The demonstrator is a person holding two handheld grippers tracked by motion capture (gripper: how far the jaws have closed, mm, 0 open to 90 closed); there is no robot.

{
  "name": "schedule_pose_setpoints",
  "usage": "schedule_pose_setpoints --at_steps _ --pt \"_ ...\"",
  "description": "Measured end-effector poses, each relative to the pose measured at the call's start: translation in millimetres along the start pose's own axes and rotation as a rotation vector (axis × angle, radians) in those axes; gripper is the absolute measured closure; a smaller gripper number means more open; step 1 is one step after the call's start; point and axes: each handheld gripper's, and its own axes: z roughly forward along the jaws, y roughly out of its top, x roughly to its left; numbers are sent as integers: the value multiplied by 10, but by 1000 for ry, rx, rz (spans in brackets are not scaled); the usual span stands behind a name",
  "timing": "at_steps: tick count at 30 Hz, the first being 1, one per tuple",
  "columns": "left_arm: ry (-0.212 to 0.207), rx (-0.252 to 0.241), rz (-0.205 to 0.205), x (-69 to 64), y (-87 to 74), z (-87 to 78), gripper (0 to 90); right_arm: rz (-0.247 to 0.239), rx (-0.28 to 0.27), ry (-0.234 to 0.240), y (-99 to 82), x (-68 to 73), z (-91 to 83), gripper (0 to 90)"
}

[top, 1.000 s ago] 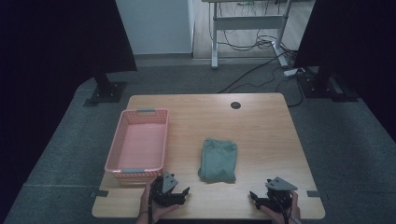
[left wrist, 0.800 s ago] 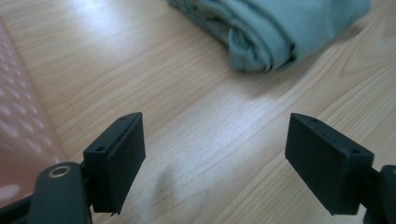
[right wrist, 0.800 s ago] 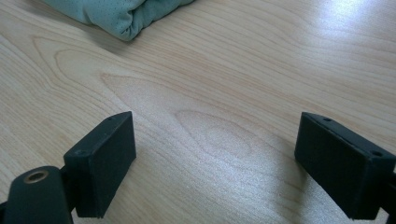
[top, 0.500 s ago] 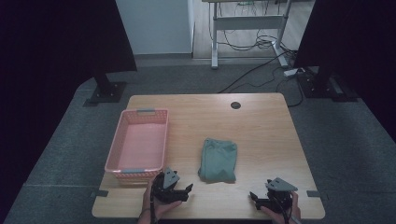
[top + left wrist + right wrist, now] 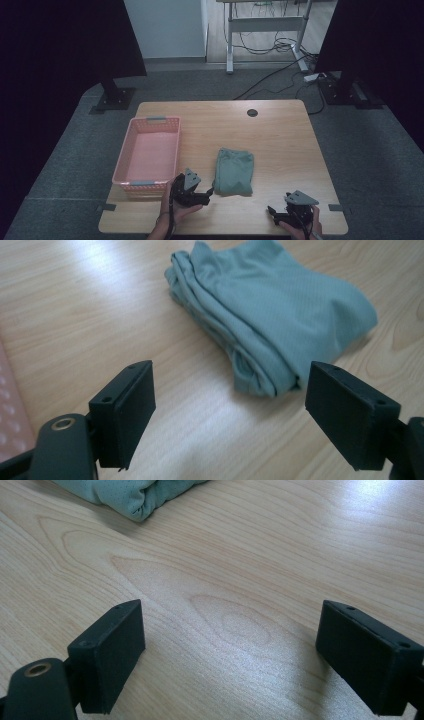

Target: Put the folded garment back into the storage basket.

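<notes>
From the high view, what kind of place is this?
Likely a lab or recording room, not a home: a bare wooden table with a cable hole, black curtains on floor stands, loose cables under a desk behind.

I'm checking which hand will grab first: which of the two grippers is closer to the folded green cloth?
The left gripper: its open jaws point at the folded green cloth, nearly reaching its near corner. The right gripper sits apart.

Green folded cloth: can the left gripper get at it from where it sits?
Probably yes. The left gripper has its jaws wide open, aimed at the green folded cloth, with bare table between them.
</notes>
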Motion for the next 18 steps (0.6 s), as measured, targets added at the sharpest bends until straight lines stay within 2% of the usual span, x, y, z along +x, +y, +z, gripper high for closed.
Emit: schedule_pose_setpoints --at_steps 4,10,14,18 --pt "-1 -6 6 0 76 55 198 2 -1 -2 0 3 1 117" --pt "-1 -6 53 -40 215 120 197 2 0 -2 2 3 3 116" --pt "-3 -3 62 -35 268 153 197 2 0 -2 2 3 4 116" --pt "-12 -5 45 -1 322 207 197 0 0 -1 3 0 4 116"
